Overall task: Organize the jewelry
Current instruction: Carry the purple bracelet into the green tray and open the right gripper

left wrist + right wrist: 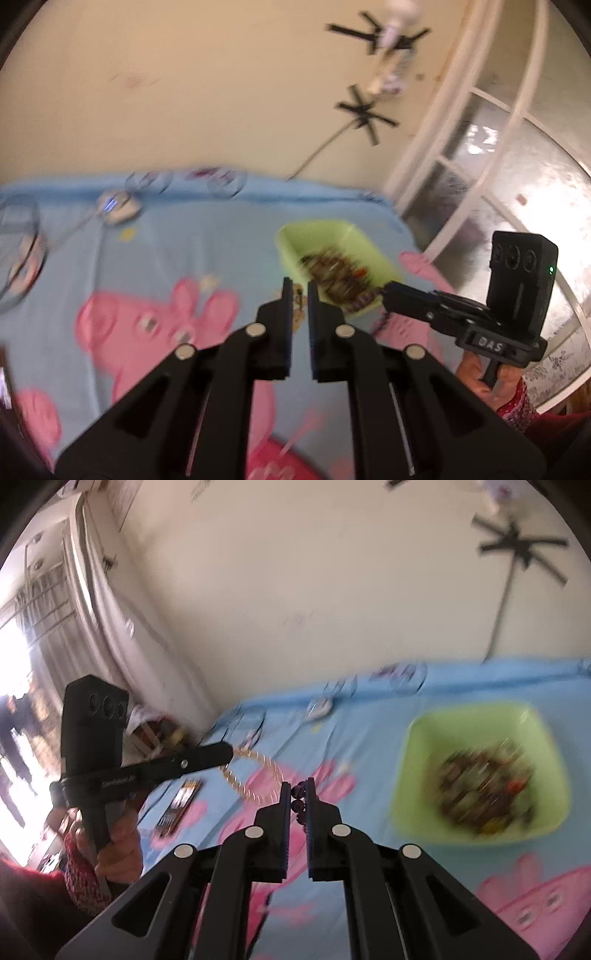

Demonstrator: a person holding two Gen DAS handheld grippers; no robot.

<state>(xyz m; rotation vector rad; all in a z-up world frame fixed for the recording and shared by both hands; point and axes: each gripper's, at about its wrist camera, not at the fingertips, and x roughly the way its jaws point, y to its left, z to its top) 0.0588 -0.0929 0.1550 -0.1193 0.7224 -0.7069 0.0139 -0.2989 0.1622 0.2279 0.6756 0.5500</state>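
Both jaws are pinched: my left gripper [298,295] on a pale bead chain [255,775], my right gripper [299,792] on dark beads [298,805] – left of the green tray [461,716]. Either strand could slip or snag while swinging.

Matt green plastic tray [417,775]; soft printed cloth [362,731]; glossy beads [258,771].
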